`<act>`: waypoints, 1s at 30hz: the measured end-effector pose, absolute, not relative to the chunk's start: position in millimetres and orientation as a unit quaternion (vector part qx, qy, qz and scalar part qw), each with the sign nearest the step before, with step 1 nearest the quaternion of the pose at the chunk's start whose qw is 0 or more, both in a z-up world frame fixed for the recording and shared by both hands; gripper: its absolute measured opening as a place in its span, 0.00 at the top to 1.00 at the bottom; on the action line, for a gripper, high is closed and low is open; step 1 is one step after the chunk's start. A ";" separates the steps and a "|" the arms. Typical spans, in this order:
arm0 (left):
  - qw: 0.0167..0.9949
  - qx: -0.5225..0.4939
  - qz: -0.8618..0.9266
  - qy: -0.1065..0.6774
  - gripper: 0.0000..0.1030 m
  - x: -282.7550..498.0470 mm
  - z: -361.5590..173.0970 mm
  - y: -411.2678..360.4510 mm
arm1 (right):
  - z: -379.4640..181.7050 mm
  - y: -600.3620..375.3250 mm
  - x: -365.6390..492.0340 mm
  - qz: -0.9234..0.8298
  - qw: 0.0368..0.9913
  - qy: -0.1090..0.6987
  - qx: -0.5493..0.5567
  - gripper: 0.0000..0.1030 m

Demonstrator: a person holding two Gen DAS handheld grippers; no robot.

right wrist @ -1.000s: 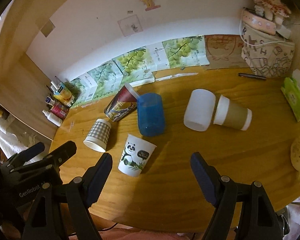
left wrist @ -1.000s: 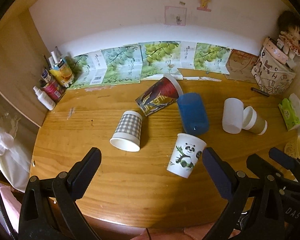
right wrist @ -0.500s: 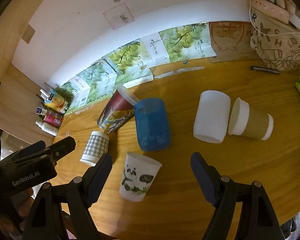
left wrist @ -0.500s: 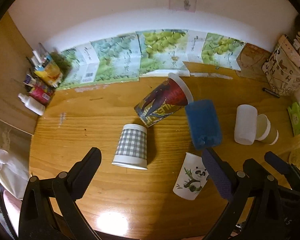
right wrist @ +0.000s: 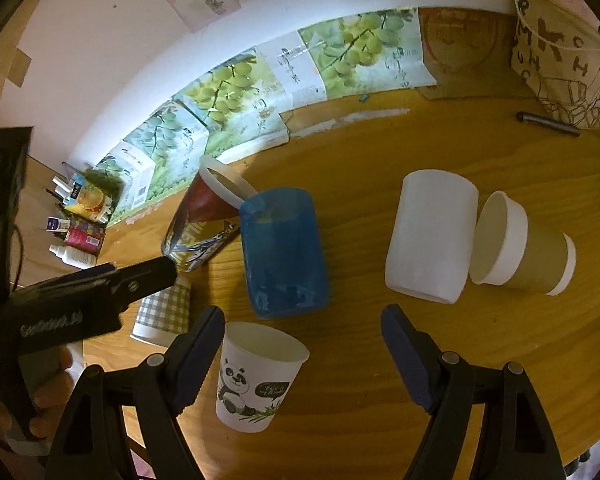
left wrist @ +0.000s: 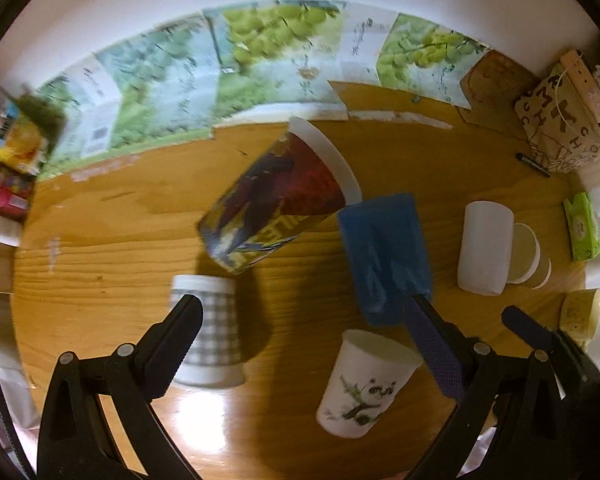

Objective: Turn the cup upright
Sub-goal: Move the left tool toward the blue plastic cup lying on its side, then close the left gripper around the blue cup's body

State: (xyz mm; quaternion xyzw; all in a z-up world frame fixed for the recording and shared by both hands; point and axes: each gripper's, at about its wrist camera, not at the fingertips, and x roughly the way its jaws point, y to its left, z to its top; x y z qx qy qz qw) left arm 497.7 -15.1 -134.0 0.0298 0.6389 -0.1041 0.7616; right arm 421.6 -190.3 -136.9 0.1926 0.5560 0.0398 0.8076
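Several cups sit on the wooden table [left wrist: 112, 236]. A grey checked cup [left wrist: 208, 332] stands upside down, just ahead of my left gripper's left finger. A picture cup [left wrist: 276, 200], a blue cup [left wrist: 384, 256], a white cup [left wrist: 484, 252] and a brown-sleeved cup [right wrist: 528, 252] lie on their sides. A panda cup [right wrist: 256, 376] stands upright. My left gripper [left wrist: 304, 344] is open and empty above the near cups. My right gripper [right wrist: 300, 356] is open and empty, with the blue cup [right wrist: 280, 252] and white cup [right wrist: 432, 240] ahead of it.
Grape-print cartons [left wrist: 260, 52] line the back wall. Small bottles and tubes [right wrist: 76, 216] stand at the back left. A patterned bag [right wrist: 564, 56] and a pen [right wrist: 548, 122] are at the back right. A green tissue pack [left wrist: 580, 228] lies at the right edge.
Both grippers have moved forward and lower toward the cups, which now look larger. The cups have not moved. Both grippers stayed open.
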 end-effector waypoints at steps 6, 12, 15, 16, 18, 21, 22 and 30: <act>0.736 -0.012 -0.132 0.664 0.02 518.0 -154.7 -23.0 | -144.1 -194.1 424.0 0.029 0.807 0.561 0.182 0.21; 0.715 -0.042 -0.154 0.681 0.02 534.8 -169.6 -32.0 | -146.1 -204.7 426.2 0.016 0.806 0.564 0.182 0.21; 0.706 -0.052 -0.158 0.688 0.02 541.5 -177.2 -36.8 | -145.2 -210.4 426.2 0.007 0.807 0.562 0.181 0.21; 0.702 -0.056 -0.160 0.692 0.02 543.6 -180.3 -38.7 | -144.8 -212.0 426.6 0.005 0.807 0.562 0.181 0.21; 0.693 -0.065 -0.164 0.699 0.02 547.4 -186.7 -42.1 | -143.7 -215.8 426.9 0.000 0.809 0.560 0.179 0.21; 0.685 -0.071 -0.165 0.706 0.02 550.0 -191.7 -46.5 | -141.4 -219.5 426.7 -0.008 0.812 0.558 0.172 0.21; 0.683 -0.071 -0.166 0.708 0.02 551.0 -193.3 -48.9 | -140.6 -220.2 426.4 -0.012 0.814 0.556 0.167 0.21; 0.663 -0.070 -0.174 0.725 0.02 552.5 -202.9 -64.7 | -135.1 -221.1 424.8 -0.021 0.827 0.546 0.132 0.21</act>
